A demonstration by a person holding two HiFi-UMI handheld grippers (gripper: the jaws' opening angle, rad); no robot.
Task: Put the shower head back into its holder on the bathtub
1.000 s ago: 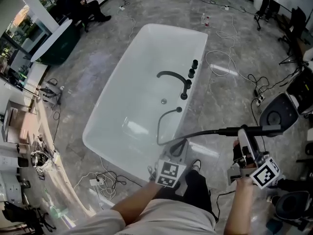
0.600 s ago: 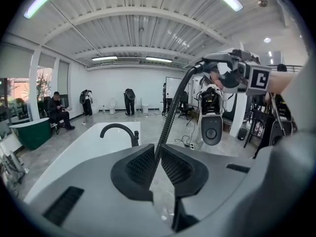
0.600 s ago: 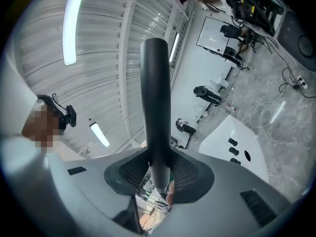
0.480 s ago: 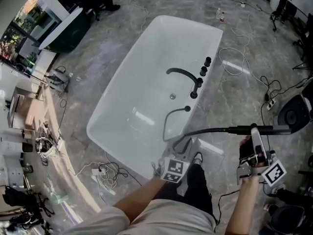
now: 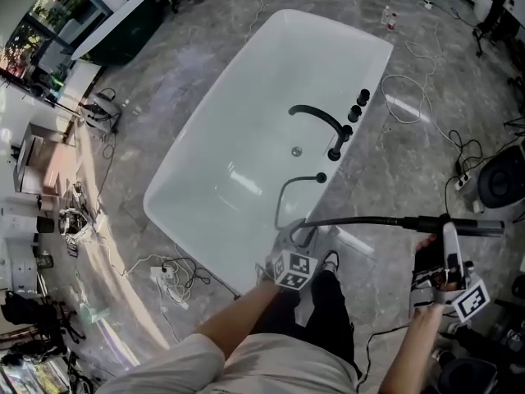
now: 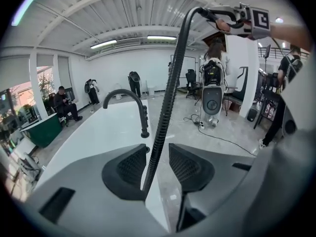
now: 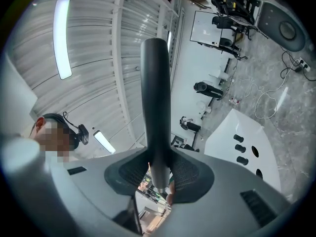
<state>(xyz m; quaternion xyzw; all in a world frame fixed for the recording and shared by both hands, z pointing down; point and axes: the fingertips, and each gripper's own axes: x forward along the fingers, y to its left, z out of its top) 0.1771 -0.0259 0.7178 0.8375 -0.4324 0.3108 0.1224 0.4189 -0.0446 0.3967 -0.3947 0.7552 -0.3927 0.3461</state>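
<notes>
The right gripper (image 7: 159, 158) has its jaws clamped on the black shower head (image 5: 459, 226), the pads pinching the handle and the head lying roughly level, out over the grey marble floor (image 5: 164, 72) to the right of the tub, well apart from the rim. So it's out of its holder, no question. From the handle the ribbed black hose (image 5: 361, 220) runs left, straight across to the left gripper (image 6: 158, 152), and here's the thing: those jaws have just been opening. They stand spread now, the hose passing up between the two pads with a gap on the right side, so there's no squeeze on it. Below that gripper the hose curls down and round in a loop over the near end of the white bathtub (image 5: 246, 121), then climbs back to a black fitting (image 5: 320, 177) on the tub's right-hand deck. Inside the tub there's the round drain (image 5: 297, 150) in the bottom, with the curved black spout (image 5: 316, 120) arching over the basin above it. Farther along the same deck sit three black knobs (image 5: 354, 113) in a row. Past the tub's far right corner a pale cable (image 5: 406, 97) lies looped on the floor.
</notes>
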